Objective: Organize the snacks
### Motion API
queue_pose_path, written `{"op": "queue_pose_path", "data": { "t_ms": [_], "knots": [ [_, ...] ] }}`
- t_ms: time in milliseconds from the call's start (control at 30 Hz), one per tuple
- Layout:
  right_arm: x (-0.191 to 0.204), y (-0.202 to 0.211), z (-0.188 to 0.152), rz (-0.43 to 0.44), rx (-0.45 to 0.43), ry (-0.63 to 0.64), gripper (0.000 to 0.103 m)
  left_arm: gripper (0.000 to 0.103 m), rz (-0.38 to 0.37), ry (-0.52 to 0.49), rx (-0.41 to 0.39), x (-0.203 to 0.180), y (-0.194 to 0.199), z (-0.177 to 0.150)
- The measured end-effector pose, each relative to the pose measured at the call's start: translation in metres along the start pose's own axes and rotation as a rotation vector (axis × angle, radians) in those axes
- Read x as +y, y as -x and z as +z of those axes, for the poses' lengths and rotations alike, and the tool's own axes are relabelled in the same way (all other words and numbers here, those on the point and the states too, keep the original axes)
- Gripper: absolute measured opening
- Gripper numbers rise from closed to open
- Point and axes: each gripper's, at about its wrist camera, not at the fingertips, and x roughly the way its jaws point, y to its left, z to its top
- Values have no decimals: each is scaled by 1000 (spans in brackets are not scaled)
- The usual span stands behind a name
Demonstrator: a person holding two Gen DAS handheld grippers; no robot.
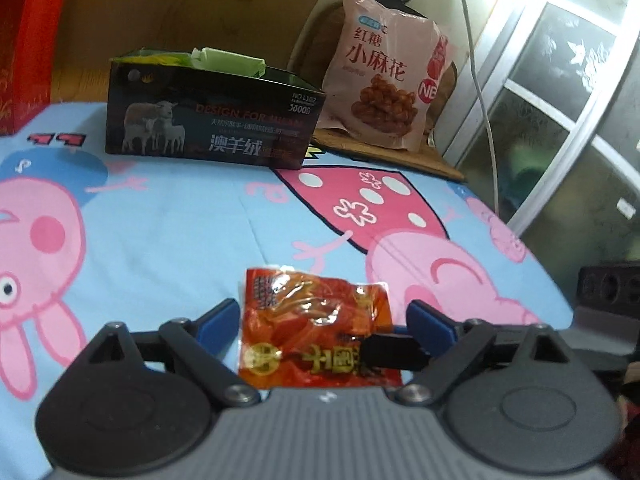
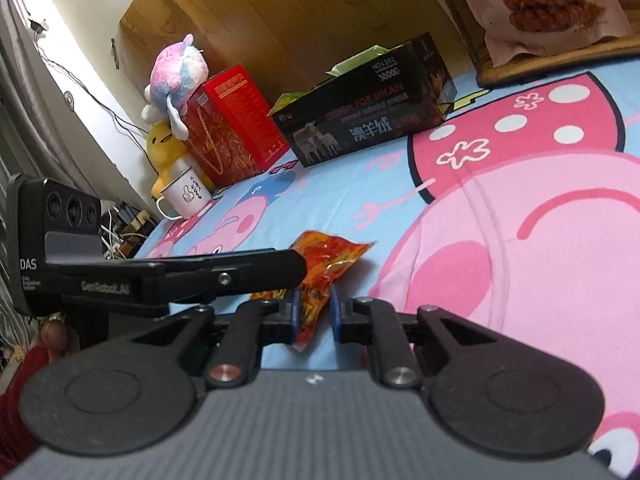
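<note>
A small red-orange snack packet (image 1: 316, 324) lies on the Peppa Pig bedsheet (image 1: 172, 224). My left gripper (image 1: 320, 320) is open, with its blue fingers on either side of the packet. My right gripper (image 2: 314, 312) is shut on one edge of the same packet (image 2: 324, 264), and its black finger crosses in from the right in the left wrist view. A dark open box (image 1: 216, 112) with sheep on it stands further back and holds green packets. A large pink bag of twisted dough snacks (image 1: 384, 76) leans behind it.
A red box (image 2: 232, 124) stands left of the dark box (image 2: 372, 104), with plush toys (image 2: 172, 84) and a white mug (image 2: 186, 196) beside it. The pink bag rests on a wooden tray (image 1: 400, 156). A window and a hanging cable are on the right.
</note>
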Motion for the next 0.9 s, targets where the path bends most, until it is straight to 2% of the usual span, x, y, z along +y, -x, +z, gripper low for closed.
{"op": "queue_pose_path", "data": {
  "t_ms": [33, 100, 233, 400, 567, 700, 833, 900],
  "knots": [
    [0, 1, 0, -1, -3, -2, 19, 73, -19, 24, 2, 1, 1, 0],
    [-2, 4, -1, 18, -10, -8, 18, 56, -82, 98, 22, 8, 0, 2],
    [0, 10, -2, 28, -43, 2, 17, 46, -72, 136, 37, 9, 0, 8],
    [-4, 13, 16, 65, -45, -52, 17, 46, -76, 118, 10, 6, 11, 35],
    [17, 5, 71, 91, -78, 25, 17, 47, -46, 79, -79, 8, 32, 95],
    [30, -23, 127, 96, -98, 93, 17, 51, 29, 35, -135, 18, 31, 147],
    [26, -68, 171, 96, -87, 111, 17, 58, 120, 43, -156, 42, 2, 187],
    [22, -93, 183, 63, -77, 133, 18, 60, 165, 46, -143, 55, -18, 197]
  ]
}}
